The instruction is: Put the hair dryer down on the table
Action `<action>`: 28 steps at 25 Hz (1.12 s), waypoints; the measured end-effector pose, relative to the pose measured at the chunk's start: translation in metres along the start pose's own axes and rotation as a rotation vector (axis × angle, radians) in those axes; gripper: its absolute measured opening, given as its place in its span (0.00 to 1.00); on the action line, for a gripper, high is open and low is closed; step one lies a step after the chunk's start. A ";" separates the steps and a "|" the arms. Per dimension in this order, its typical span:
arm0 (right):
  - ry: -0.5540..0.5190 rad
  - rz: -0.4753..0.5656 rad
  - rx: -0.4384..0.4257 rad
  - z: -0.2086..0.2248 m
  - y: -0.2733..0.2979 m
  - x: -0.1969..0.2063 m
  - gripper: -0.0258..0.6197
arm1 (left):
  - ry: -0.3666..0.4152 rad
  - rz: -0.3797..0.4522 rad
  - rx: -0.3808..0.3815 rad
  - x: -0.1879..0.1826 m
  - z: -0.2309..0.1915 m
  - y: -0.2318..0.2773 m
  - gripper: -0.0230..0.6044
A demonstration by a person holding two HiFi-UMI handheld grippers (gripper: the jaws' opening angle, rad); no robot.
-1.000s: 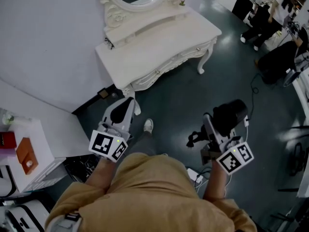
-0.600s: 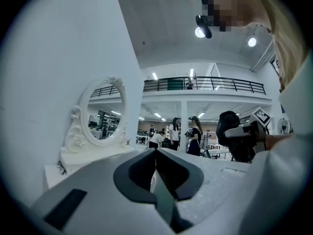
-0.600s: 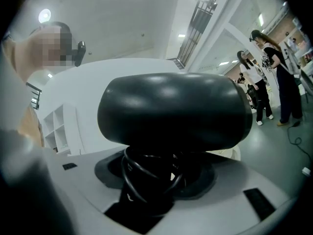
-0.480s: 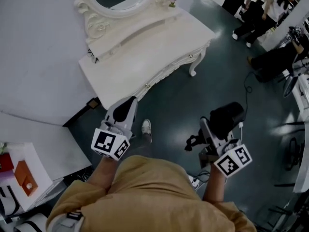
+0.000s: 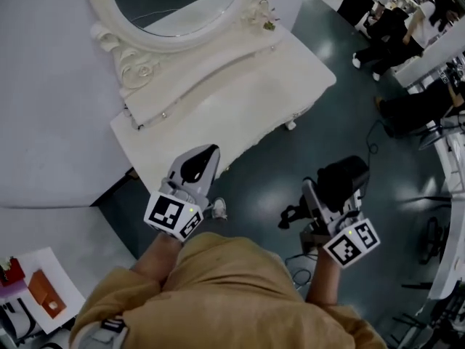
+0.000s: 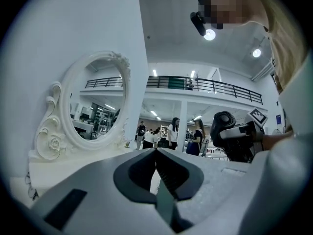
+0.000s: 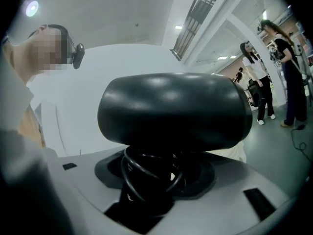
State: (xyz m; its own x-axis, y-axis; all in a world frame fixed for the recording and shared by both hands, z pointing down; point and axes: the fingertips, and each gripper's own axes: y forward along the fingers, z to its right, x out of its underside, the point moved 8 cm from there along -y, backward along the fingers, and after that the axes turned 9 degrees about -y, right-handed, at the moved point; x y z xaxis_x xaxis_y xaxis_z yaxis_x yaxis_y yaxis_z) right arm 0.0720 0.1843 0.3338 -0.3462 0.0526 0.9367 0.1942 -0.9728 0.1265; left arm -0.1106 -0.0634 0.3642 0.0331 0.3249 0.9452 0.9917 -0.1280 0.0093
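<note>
Gripping glossy black plastic hair dryer [image 5: 347, 177] by its handle: right gripper [image 5: 325, 198]. Left gripper [image 5: 200, 163] closed, empty, near white ornate dressing table [image 5: 240, 107].

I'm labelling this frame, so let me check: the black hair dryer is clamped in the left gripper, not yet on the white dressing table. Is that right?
Not quite. The hair dryer is clamped in the right gripper, as the right gripper view shows. The left gripper has its jaws together on nothing. The hair dryer is indeed not yet on the white dressing table.
</note>
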 end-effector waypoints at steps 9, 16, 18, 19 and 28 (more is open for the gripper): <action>-0.013 -0.050 -0.017 0.020 0.083 -0.018 0.40 | -0.024 -0.036 -0.016 -0.013 -0.058 0.048 0.04; -0.017 -0.061 -0.098 0.071 0.117 -0.036 0.40 | -0.005 0.009 -0.086 -0.018 -0.058 0.086 0.04; -0.043 -0.075 -0.129 0.086 0.126 -0.042 0.40 | -0.005 0.020 -0.127 -0.018 -0.056 0.097 0.04; -0.061 -0.085 -0.143 0.094 0.130 -0.045 0.40 | -0.009 0.028 -0.151 -0.019 -0.055 0.103 0.04; -0.106 -0.144 -0.249 0.163 0.173 -0.060 0.40 | 0.032 0.074 -0.320 -0.031 -0.044 0.138 0.04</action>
State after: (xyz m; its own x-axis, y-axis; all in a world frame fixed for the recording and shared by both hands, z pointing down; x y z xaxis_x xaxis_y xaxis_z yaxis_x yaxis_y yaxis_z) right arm 0.2760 0.0499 0.3528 -0.2539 0.2042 0.9454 -0.0852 -0.9784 0.1885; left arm 0.0199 -0.1329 0.3508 0.0947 0.2751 0.9567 0.8974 -0.4395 0.0375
